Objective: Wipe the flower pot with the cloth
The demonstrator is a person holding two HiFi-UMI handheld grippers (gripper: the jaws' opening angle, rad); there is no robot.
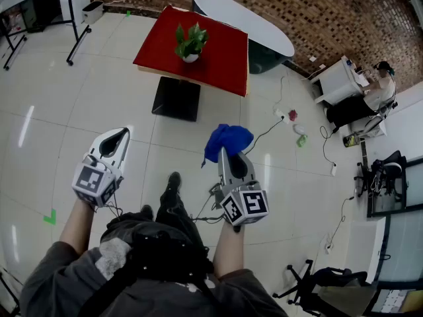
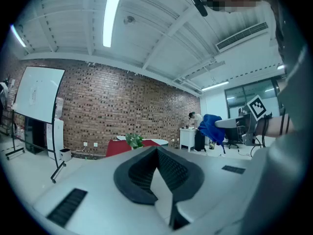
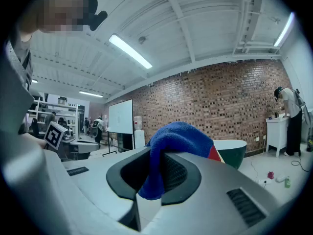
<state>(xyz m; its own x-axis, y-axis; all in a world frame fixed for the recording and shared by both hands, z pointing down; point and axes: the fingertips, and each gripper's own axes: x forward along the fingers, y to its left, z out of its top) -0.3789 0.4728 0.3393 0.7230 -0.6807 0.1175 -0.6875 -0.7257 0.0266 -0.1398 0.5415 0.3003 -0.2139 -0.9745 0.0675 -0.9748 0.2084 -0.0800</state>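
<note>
A white flower pot (image 1: 190,57) with a green plant stands on a red table (image 1: 218,61) far ahead across the floor; the plant (image 2: 134,140) also shows small in the left gripper view. My right gripper (image 1: 225,152) is shut on a blue cloth (image 1: 227,140), which bunches out over its jaws; in the right gripper view the cloth (image 3: 178,140) hangs down between the jaws. My left gripper (image 1: 123,133) is shut with nothing in it, held level at the left, well short of the table.
A black box (image 1: 176,98) stands on the floor in front of the red table. Behind the table is a white-topped dark counter (image 1: 258,25). Cables and small items (image 1: 294,125) lie on the floor to the right. A person (image 1: 378,88) sits at a white desk far right. A whiteboard stand (image 1: 74,18) is at far left.
</note>
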